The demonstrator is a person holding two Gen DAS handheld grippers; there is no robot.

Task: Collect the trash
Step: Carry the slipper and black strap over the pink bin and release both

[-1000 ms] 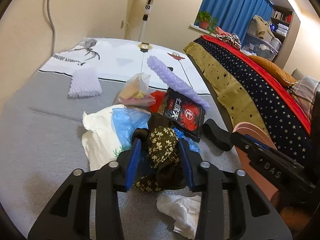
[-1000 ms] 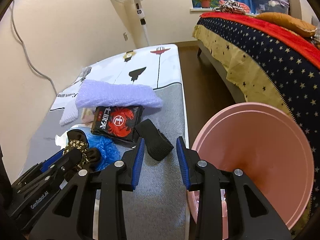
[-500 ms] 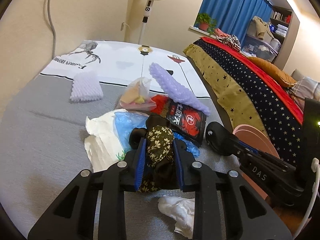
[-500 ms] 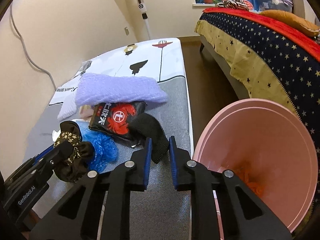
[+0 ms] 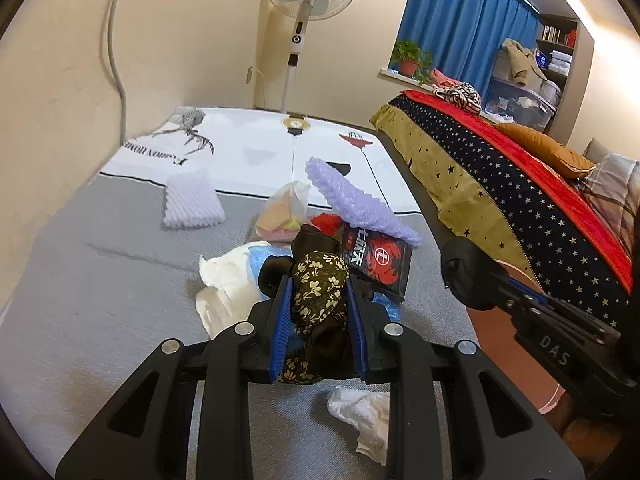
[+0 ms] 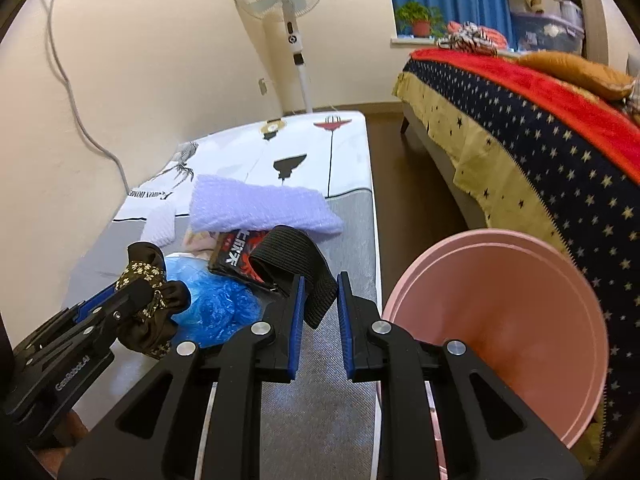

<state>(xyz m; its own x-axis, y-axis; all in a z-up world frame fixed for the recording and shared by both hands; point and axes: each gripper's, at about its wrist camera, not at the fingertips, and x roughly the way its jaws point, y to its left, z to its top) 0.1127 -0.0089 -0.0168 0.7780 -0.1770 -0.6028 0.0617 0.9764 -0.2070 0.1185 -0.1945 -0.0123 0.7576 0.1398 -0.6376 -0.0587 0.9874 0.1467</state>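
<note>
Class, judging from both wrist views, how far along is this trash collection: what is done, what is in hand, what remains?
Done: little shows; the pink bin looks nearly empty. In hand: the left gripper clamps a floral scrunchie, and the right gripper pinches a black elastic band. Left on the mattress: snack packet, purple bubble wrap, blue plastic, crumpled tissue.

Floral scrunchie [image 5: 318, 286] is soft matt cloth; black band [image 6: 298, 258] ribbed elastic; pink bin [image 6: 504, 320] smooth plastic, at three o'clock
</note>
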